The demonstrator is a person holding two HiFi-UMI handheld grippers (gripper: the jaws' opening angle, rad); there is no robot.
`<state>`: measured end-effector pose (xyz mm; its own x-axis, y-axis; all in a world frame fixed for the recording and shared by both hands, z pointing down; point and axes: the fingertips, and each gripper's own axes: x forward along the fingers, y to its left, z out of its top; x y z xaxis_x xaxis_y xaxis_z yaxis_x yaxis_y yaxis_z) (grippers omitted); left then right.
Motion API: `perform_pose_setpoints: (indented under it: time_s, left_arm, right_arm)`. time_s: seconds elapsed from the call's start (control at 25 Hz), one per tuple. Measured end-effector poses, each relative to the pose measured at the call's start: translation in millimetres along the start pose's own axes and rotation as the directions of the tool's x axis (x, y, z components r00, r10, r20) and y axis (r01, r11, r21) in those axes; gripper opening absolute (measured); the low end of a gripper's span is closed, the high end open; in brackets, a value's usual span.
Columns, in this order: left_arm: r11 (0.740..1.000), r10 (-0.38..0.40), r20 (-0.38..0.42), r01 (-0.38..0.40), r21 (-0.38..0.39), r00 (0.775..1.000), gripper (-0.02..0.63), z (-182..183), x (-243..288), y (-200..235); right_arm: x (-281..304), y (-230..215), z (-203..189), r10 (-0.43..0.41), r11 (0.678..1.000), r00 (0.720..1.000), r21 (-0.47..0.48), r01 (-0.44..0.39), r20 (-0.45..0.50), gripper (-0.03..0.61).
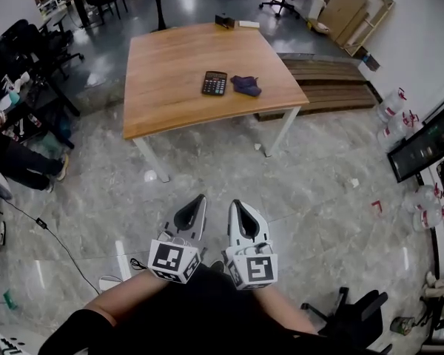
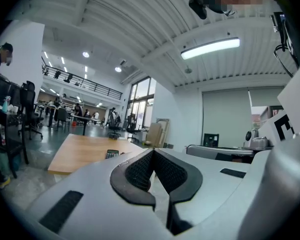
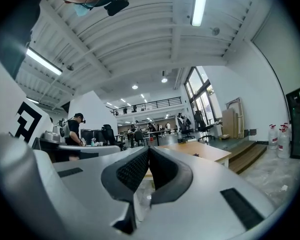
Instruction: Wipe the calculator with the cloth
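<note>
A dark calculator (image 1: pixel 214 83) lies on the wooden table (image 1: pixel 170 72), with a crumpled purple cloth (image 1: pixel 246 85) just to its right. Both grippers hang well short of the table, over the marble floor. My left gripper (image 1: pixel 199 199) is shut and empty, and my right gripper (image 1: pixel 235 204) beside it is shut and empty too. In the left gripper view the closed left gripper (image 2: pixel 152 151) points level toward the table (image 2: pixel 85 151), where the calculator (image 2: pixel 112 154) shows small. In the right gripper view the shut right gripper (image 3: pixel 148 149) faces the table (image 3: pixel 200 151).
A small dark box (image 1: pixel 224 21) and a white item (image 1: pixel 249 24) sit at the table's far edge. Wooden steps (image 1: pixel 325 80) lie to the table's right. Office chairs (image 1: pixel 29 50) and a seated person (image 1: pixel 15 161) are at left; bottles (image 1: pixel 392 109) stand at right.
</note>
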<state>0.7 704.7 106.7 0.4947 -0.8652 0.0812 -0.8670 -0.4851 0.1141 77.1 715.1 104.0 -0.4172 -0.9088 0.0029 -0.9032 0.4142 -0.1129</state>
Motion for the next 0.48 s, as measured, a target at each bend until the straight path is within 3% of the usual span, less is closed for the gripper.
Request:
perform_pose_setpoints:
  time_s: [0.48]
  left_arm:
    - [0.997,-0.032,-0.037,0.029,-0.077,0.999,0.008,-16,135,75]
  right_arm:
    - [125,-69,-29,-0.064,0.998,0.994,0.003,0.065,-0.092,0.015]
